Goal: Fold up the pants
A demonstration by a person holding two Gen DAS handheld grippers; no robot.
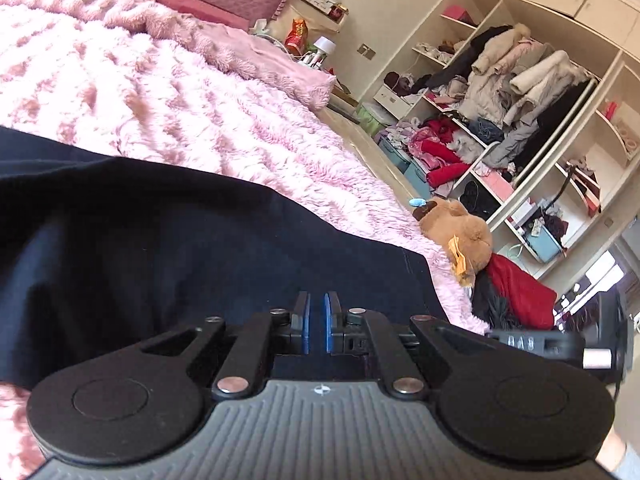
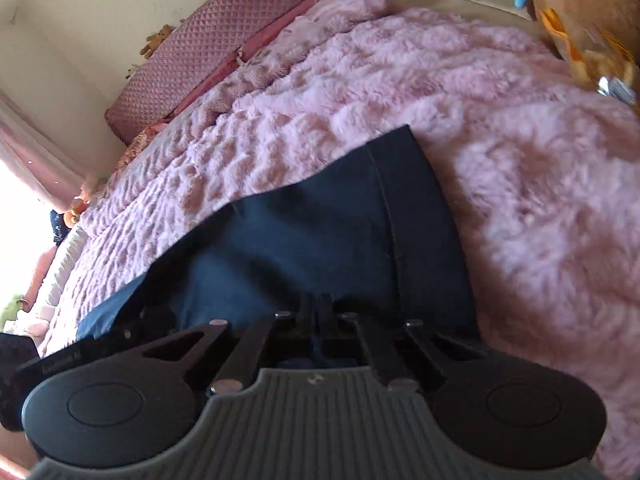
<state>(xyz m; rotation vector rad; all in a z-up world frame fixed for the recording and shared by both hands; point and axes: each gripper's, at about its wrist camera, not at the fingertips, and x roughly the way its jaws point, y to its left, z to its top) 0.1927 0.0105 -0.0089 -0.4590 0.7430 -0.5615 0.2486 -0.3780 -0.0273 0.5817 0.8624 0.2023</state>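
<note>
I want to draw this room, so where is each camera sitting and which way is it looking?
Left wrist view: sits on the left gripper, low over the dark pants, looking across the pink blanket toward the open wardrobe; its own nearly closed fingers show.
Right wrist view: sits on the right gripper, low over the pants, looking across the blanket toward the quilted headboard; its fingers show too.
Both share: pants, blanket, brown plush toy.
</note>
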